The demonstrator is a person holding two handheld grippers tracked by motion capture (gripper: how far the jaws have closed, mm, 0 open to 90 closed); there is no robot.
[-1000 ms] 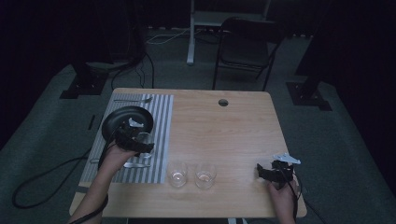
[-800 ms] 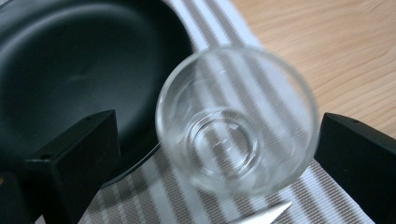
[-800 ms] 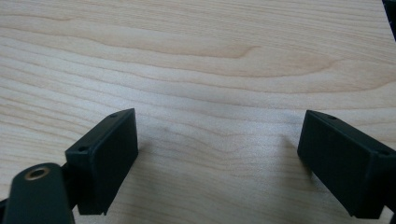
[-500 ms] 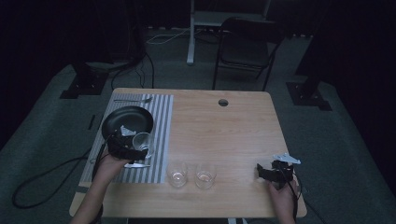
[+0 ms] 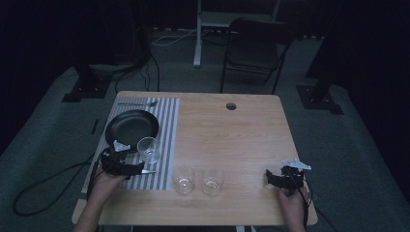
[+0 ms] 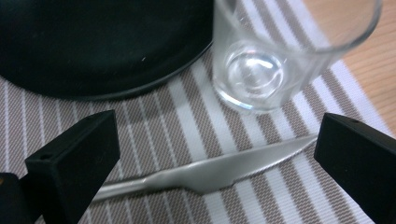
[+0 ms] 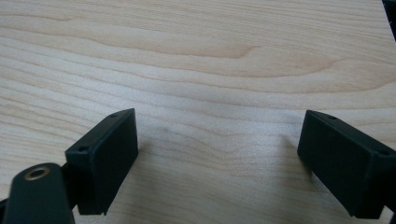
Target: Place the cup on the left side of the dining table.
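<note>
My left gripper (image 6: 212,154) hangs jaws wide over the striped placemat (image 6: 177,107) at the table's left edge, holding nothing. The knife (image 6: 210,170) lies flat between the jaws, no contact that I can see. Just past it stands the empty glass (image 6: 275,51), upright on the mat, apparently touching the black plate (image 6: 93,42) beyond.

Risk, my read: the glass sits right behind the knife. If I push forward while closing, a jaw tip could clip its base and tip it, or shove it into the plate. The knife is thin and flat, so the jaws may skate over it or drag the mat.

Right gripper (image 7: 217,165) is also wide open and empty, over bare wood near the table's (image 5: 232,140) front right corner. Two more glasses (image 5: 198,180) stand near the front edge, between the two grippers.
</note>
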